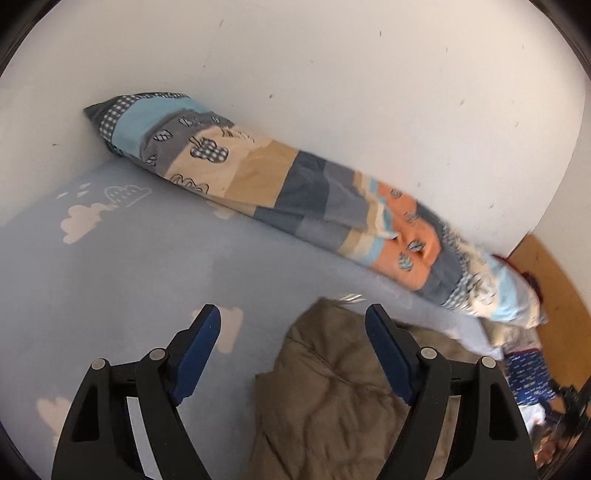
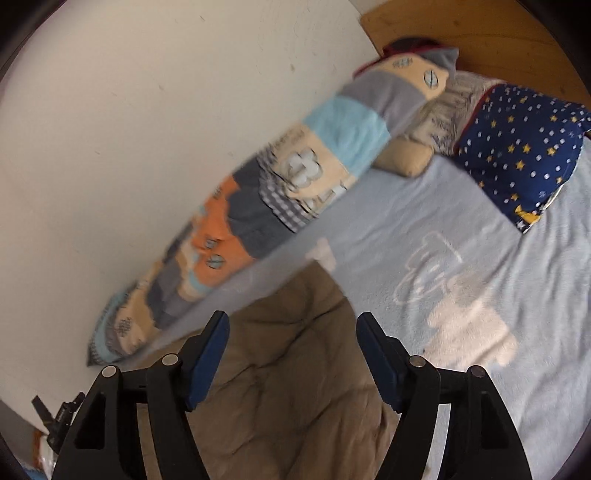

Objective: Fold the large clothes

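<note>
A brown quilted garment (image 1: 332,398) lies crumpled on the light blue bed sheet (image 1: 129,266). In the left wrist view its upper edge sits under and right of my left gripper (image 1: 293,317), whose blue-padded jaws stand wide apart with nothing pressed between them. In the right wrist view the same brown garment (image 2: 291,369) spreads below my right gripper (image 2: 291,325), which is also open, the fabric lying on the sheet (image 2: 461,229) under the gap and not pinched.
A long patchwork bolster (image 1: 288,184) lies along the white wall (image 1: 332,66) at the bed's far edge. A dark blue star-print pillow (image 2: 517,147) and a beige cushion (image 2: 402,155) sit at the wooden headboard (image 2: 480,33).
</note>
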